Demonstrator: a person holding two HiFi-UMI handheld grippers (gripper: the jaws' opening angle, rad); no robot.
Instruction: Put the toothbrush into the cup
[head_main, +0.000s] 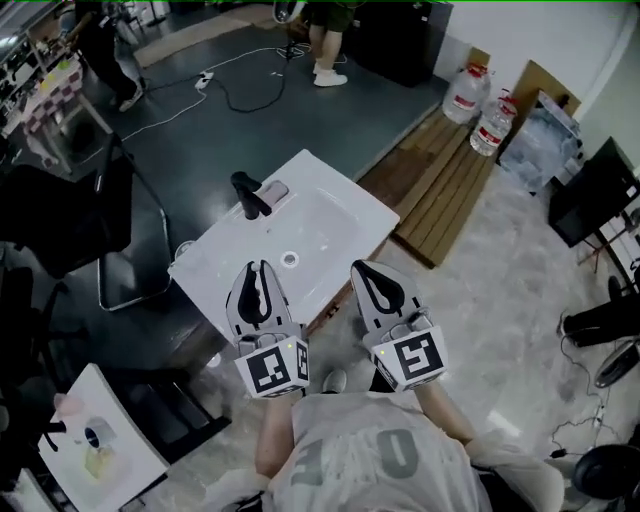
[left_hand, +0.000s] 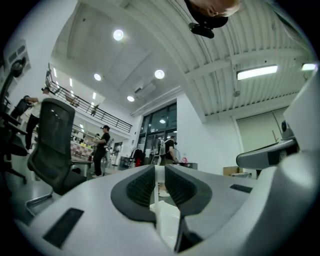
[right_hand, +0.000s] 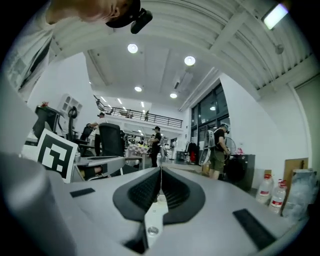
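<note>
Neither a toothbrush nor a cup can be made out in any view. The left gripper (head_main: 262, 267) is held over the near edge of a white rectangular ceramic sink (head_main: 345, 210). In the left gripper view its dark ribbed pads (left_hand: 142, 186) are seen slightly parted, and only a narrow white strip shows through the gap; what that strip is cannot be told. The right gripper (head_main: 360, 268) is held just to the right of it, over the sink's near right edge. Its jaws are pressed together, so only a thin line is left between the pads (right_hand: 175, 190) in the right gripper view, and nothing is pinched. A cube with black-and-white square markers (head_main: 272, 368) is carried at the near end of the left gripper, and a like cube (head_main: 415, 357) at the near end of the right one. At the sink's far left edge a black tap (head_main: 250, 195) is mounted, and a round metal drain (head_main: 290, 259) is set in the basin. To the right of the sink a slatted wooden platform (head_main: 440, 190) lies on the floor, and two large clear water bottles (head_main: 466, 95) stand at its far end. A black office chair (head_main: 70, 220) is seen to the left.
</note>
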